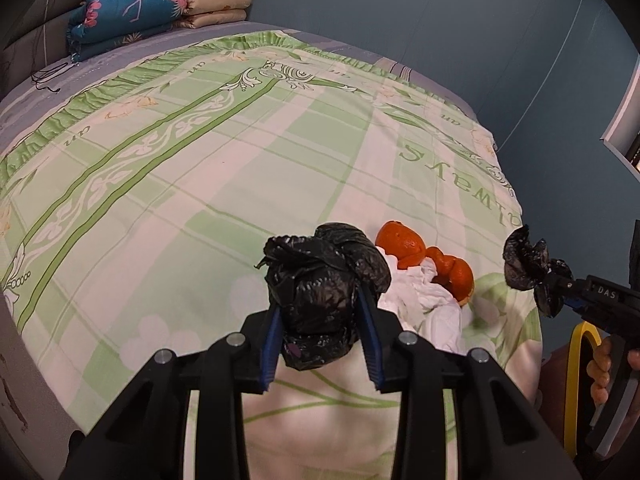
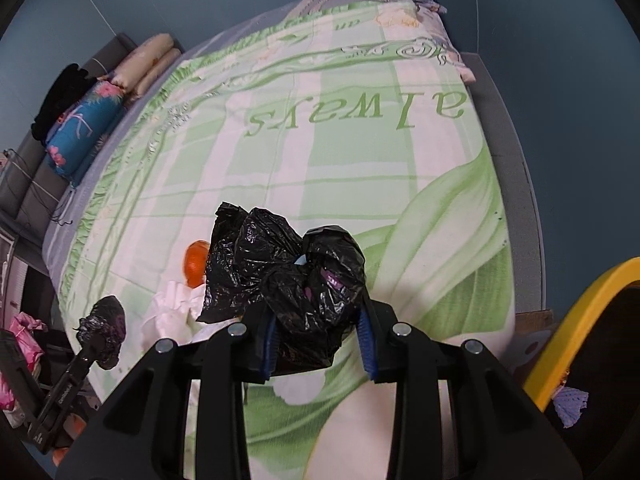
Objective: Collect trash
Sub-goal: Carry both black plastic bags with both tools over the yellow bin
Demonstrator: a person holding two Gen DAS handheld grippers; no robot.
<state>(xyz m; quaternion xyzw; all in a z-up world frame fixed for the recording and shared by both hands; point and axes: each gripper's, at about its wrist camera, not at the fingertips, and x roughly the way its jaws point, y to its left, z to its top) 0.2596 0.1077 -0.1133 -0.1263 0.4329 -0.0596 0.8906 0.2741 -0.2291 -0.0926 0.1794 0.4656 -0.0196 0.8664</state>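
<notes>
My left gripper [image 1: 320,312] is shut on a crumpled black plastic bag [image 1: 320,280], held above the near edge of the bed. My right gripper [image 2: 318,320] is shut on another crumpled black plastic bag [image 2: 288,268]; it also shows at the right of the left wrist view [image 1: 528,264]. The left gripper with its bag shows at the lower left of the right wrist view [image 2: 104,324]. On the bed lie orange peels [image 1: 424,256] on crumpled white tissue [image 1: 416,296], just right of my left gripper. One peel [image 2: 195,263] and the tissue [image 2: 172,308] show left of my right gripper.
The bed carries a green and white quilt [image 1: 240,152]. Folded blankets [image 1: 140,12] are stacked at its far end by a blue wall. A yellow-rimmed bin [image 2: 580,312] stands at the right, beside the bed's near corner.
</notes>
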